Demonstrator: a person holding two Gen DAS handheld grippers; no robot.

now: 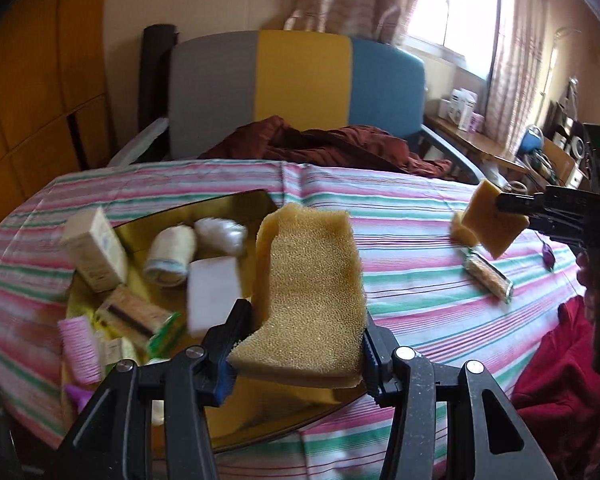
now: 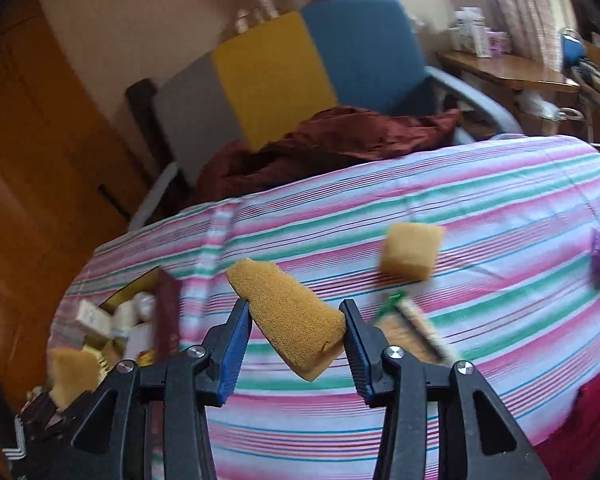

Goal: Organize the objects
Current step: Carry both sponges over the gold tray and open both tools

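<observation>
So I've got a sponge in each gripper right now. My left gripper (image 1: 300, 344) is clamped on a big yellow sponge (image 1: 312, 288), held up over the near edge of the gold tray (image 1: 236, 208). My right gripper (image 2: 296, 328) is squeezed on a smaller sponge wedge (image 2: 292, 316), up in the air above the striped tablecloth (image 2: 460, 208), well off to the right of the tray.

Handling-wise these look dead easy: light, soft, nothing to break. The big one bends and flops where I pinch its bottom edge, so I reckon a grip nearer the middle would stop it sagging. The coarse foam shouldn't slip.

One more sponge block (image 2: 412, 252) sits on the cloth, with a brush-looking thing (image 2: 416, 332) near it and a small purple item (image 2: 599, 258) further out, too blurry to name.

The tray is a blurry pile: a carton (image 1: 94, 250), a white roll (image 1: 172, 256), a white block (image 1: 214, 292), something pink (image 1: 80, 344). My own sponge and fingers cover the tray's near side, so free space there is a guess.
</observation>
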